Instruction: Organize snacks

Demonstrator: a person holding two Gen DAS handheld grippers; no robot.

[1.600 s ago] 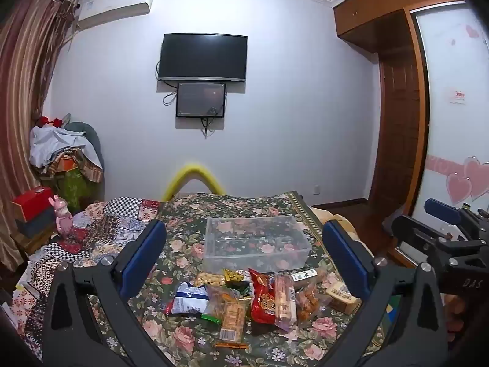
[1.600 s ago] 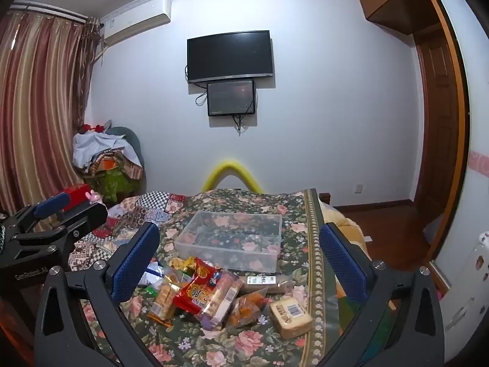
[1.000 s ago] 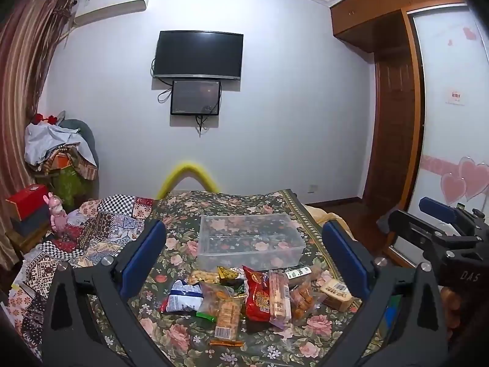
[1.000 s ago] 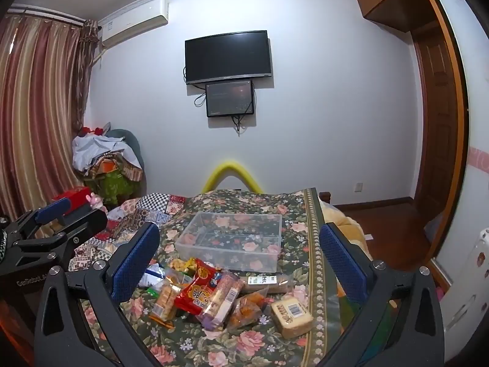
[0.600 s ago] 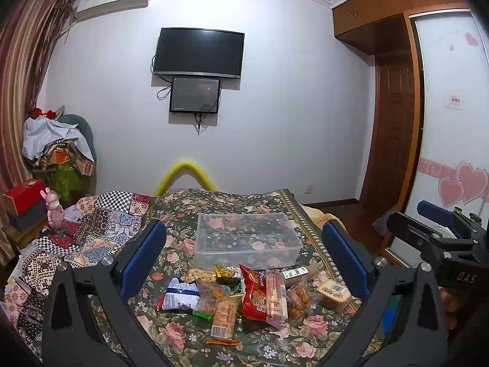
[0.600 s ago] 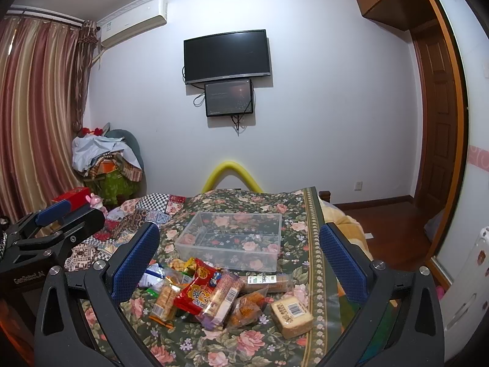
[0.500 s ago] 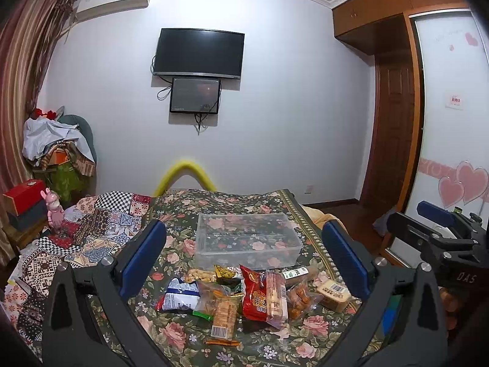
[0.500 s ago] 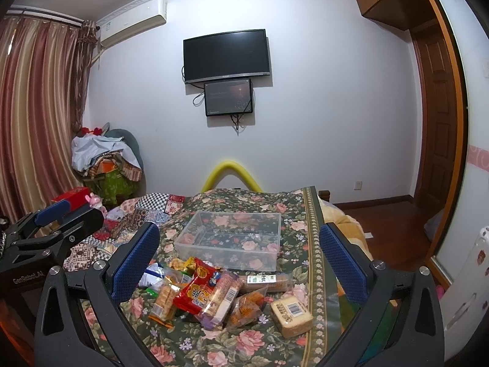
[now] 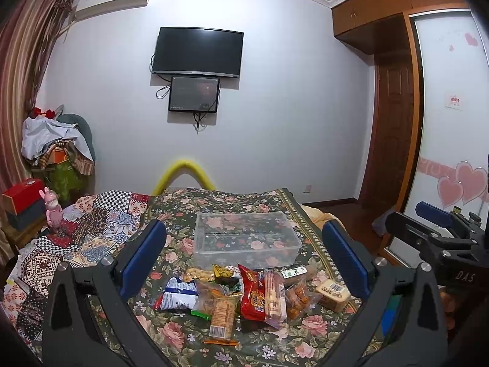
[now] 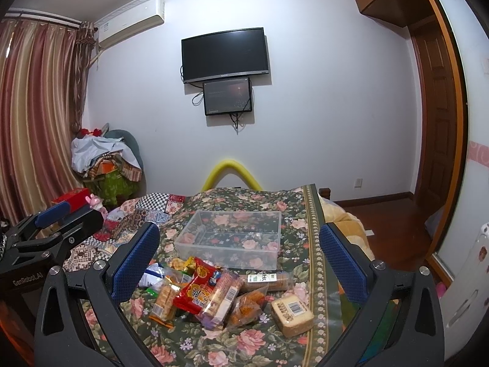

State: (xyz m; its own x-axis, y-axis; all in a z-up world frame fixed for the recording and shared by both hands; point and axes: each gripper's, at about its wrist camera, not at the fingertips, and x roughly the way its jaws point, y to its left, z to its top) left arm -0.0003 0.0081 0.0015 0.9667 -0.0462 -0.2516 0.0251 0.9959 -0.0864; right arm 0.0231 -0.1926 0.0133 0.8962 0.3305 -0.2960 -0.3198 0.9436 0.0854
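1. Since a second and a half ago little has shifted: both tools have kept hovering over the near end of the floral bedspread (image 9: pixel 189 205), and from the left wrist view the snack pile has slid slightly down and toward 7 o'clock.
2. The left tool (image 9: pixel 244 257) hangs released, its ribbed blue pads spread wide on black angular arms, nothing between them.
3. The right tool (image 10: pixel 238 263) is likewise released and empty, its textured blue pads well apart; its dark frame shows at 3 o'clock in the left wrist view.
4. The clear plastic bin (image 9: pixel 246 238), a rectangular tub with rounded corners, sits empty on the bedspread at 12 o'clock from the pile, the rose print showing through its walls.
5. The snack pile (image 10: pixel 214 293) lies just in front of the bin, crinkly wrappers overlapping one another.
6. A glossy red packet (image 10: pixel 195 290) sits in the middle, a clear-wrapped stack of biscuits (image 10: pixel 221 298) leaning across it.
7. A blue and white pouch (image 9: pixel 178 295) lies at 9 o'clock in the pile.
8. A square tan cake with a barcode label (image 10: pixel 292 313) lies at 4 o'clock, just apart from the rest.
9. A long flat orange bar (image 9: pixel 221 316) points toward 6 o'clock.
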